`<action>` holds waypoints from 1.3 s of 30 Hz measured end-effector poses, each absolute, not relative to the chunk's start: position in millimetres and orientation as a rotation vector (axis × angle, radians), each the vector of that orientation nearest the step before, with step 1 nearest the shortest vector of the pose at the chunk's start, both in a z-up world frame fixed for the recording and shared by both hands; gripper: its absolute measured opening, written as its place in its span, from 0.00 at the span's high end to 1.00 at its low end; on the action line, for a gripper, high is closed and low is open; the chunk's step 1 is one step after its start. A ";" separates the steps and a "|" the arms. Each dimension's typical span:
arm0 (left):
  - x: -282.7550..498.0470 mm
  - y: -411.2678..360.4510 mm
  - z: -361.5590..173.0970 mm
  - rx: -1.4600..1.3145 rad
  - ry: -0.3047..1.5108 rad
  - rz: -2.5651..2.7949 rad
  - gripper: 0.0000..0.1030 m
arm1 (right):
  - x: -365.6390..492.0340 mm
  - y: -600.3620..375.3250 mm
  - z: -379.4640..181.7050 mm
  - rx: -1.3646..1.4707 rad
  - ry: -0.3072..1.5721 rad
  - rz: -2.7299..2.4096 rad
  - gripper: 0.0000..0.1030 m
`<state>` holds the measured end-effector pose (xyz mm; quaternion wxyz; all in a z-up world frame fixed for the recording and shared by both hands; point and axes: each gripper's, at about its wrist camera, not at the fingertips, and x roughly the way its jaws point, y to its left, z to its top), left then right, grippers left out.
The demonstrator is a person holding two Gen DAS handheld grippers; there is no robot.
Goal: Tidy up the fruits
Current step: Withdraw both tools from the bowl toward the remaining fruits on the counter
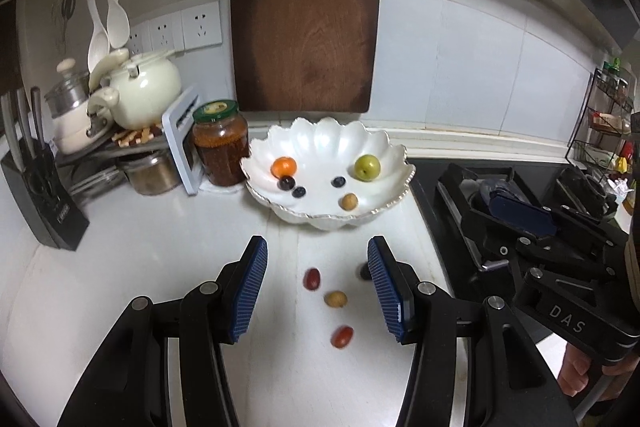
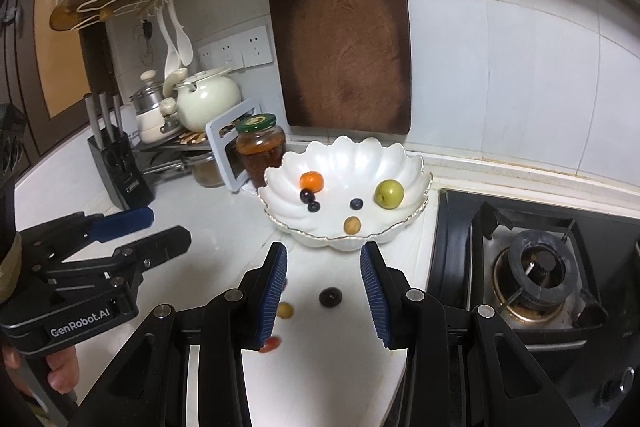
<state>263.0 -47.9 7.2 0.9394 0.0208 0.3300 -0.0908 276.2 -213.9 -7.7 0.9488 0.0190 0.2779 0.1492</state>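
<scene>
Left claw (image 1: 318,293) open and empty above the white surface (image 1: 160,247), two red fruits (image 1: 312,279) and a tan one (image 1: 335,299) between its fingers, right claw (image 2: 324,295) open over a dark grape (image 2: 330,296), scalloped bowl (image 2: 400,163) just ahead holding orange (image 2: 311,182), green fruit (image 2: 389,193), berries.

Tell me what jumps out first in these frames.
The scalloped white bowl at the counter's back, holding an orange, a green fruit and small berries. Behind it, a dark cutting board leans on the wall. Nearer, loose fruits lie on the counter between the open left gripper fingers.
</scene>
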 end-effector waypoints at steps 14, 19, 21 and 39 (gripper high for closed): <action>228.9 -57.5 -14.9 0.038 0.680 -0.116 0.50 | 262.0 -217.3 -20.0 0.024 0.584 0.349 0.61; 224.6 -61.4 -29.3 0.019 0.700 -0.108 0.50 | 263.8 -215.5 -27.7 0.008 0.596 0.362 0.61; 223.3 -63.6 -35.6 0.017 0.702 -0.104 0.50 | 265.8 -214.7 -32.9 0.001 0.606 0.366 0.61; 228.5 -77.6 -86.5 0.006 0.723 -0.017 0.51 | 294.7 -211.2 -83.3 -0.039 0.700 0.414 0.61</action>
